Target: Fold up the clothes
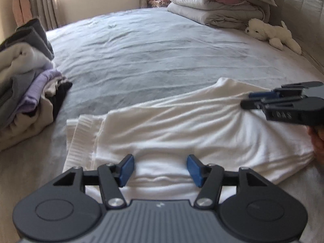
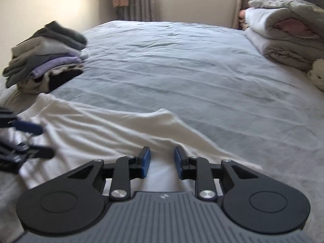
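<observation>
A white garment point(image 1: 182, 129) lies partly folded on the grey-blue bed sheet point(image 1: 141, 50), with a ribbed hem at its left end. It also shows in the right wrist view point(image 2: 97, 129). My left gripper point(image 1: 161, 169) is open just above the garment's near edge, nothing between its blue pads. My right gripper point(image 2: 162, 163) is open over the garment's right part, with white cloth showing in the gap but not pinched. From the left wrist view the right gripper point(image 1: 248, 100) enters at the right edge. The left gripper point(image 2: 40, 139) shows blurred at the left of the right wrist view.
A stack of folded clothes point(image 1: 26, 89), grey, white, lilac and black, sits at the bed's left edge and also shows in the right wrist view point(image 2: 46, 60). Folded duvets point(image 1: 218, 6) and a white plush toy point(image 1: 273, 34) lie at the far right. A window and curtains stand beyond.
</observation>
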### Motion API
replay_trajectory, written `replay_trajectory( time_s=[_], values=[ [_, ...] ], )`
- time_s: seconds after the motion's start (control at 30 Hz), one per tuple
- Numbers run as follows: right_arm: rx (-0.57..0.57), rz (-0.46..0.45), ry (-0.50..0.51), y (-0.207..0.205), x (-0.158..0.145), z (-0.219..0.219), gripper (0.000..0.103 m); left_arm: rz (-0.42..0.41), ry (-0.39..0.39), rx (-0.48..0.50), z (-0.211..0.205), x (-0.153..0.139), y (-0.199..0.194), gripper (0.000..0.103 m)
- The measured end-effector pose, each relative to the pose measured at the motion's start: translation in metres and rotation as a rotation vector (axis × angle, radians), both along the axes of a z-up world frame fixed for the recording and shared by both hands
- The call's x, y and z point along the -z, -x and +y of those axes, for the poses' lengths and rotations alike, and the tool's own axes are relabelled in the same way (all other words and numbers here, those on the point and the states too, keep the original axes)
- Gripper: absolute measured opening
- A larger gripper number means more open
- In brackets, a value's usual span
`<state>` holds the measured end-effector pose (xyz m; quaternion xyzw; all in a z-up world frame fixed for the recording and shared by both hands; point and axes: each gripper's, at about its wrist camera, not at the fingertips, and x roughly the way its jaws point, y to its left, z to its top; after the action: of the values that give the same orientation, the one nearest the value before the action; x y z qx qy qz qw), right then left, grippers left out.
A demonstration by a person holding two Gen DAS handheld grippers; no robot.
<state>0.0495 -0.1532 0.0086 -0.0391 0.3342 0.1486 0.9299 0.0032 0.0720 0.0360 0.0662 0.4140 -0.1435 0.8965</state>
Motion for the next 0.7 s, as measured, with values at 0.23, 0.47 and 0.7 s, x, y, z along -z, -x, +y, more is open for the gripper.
replay_trajectory(
  time_s=[0.23, 0.47, 0.7],
  values=[
    [0.018, -0.015, 0.037, 0.004, -0.001, 0.004, 0.027, 0.022, 0.033, -0.011, 0.01, -0.002, 0.001, 0.06],
    [0.004, -0.005, -0.004, 0.012, -0.007, 0.01, 0.048, -0.03, 0.045, -0.028, 0.001, -0.013, 0.006, 0.061],
    [-0.02, 0.017, -0.01, 0.017, -0.005, 0.02, 0.054, -0.043, 0.032, -0.014, -0.01, -0.009, 0.004, 0.061]
  ],
)
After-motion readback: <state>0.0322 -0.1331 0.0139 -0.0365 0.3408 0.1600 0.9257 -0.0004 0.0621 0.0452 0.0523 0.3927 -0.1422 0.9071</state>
